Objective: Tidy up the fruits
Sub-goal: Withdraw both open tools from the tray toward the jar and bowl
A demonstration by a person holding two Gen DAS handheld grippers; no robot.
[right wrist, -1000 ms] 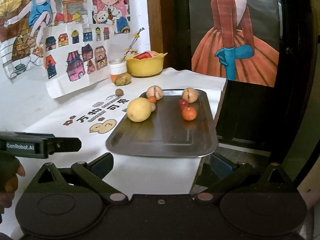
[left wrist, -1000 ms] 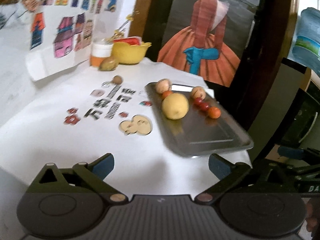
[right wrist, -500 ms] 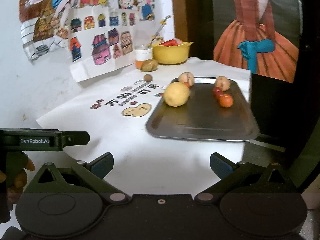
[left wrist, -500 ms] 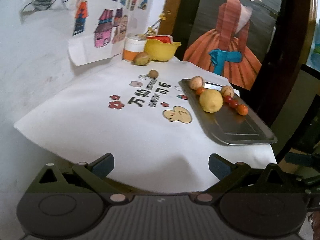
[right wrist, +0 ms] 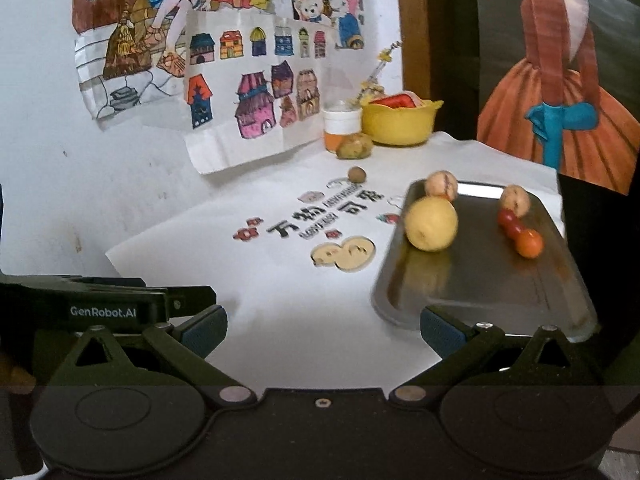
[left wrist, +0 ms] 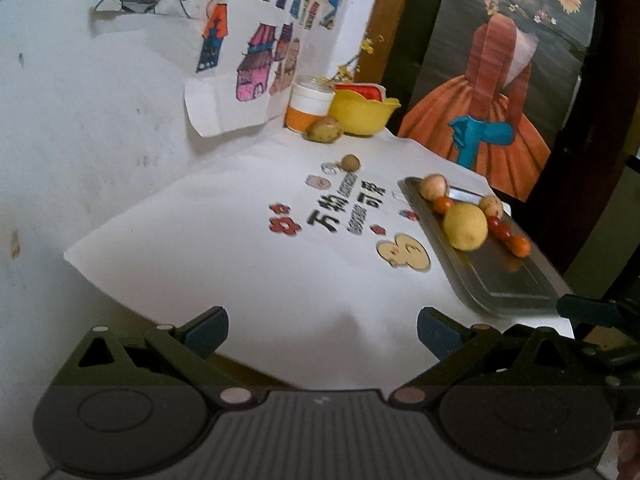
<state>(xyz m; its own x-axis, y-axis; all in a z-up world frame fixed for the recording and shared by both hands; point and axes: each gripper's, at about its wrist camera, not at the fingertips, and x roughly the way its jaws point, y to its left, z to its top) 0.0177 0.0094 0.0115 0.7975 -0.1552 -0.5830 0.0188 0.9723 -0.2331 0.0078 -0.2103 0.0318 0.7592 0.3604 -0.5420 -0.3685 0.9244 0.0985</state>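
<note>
Hanging short of the white table cloth's (left wrist: 248, 264) near edge, left gripper (left wrist: 322, 330) and right gripper (right wrist: 323, 330) both stand spread wide, empty. Bare cloth lies ahead of them. Metal tray (right wrist: 520, 292) at the right edge holds a yellow fruit (right wrist: 431, 224), two tan fruits and small red ones. Yellow bowl (right wrist: 398, 124) stands at the far wall, a brown fruit (right wrist: 354, 146) beside it.

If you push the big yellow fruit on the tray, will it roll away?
Probably a little. The yellow fruit looks round, and the metal tray is smooth and shiny, so it may roll or slide. The tray's raised rim would likely stop it. It looks heaviest of the fruits.
</note>
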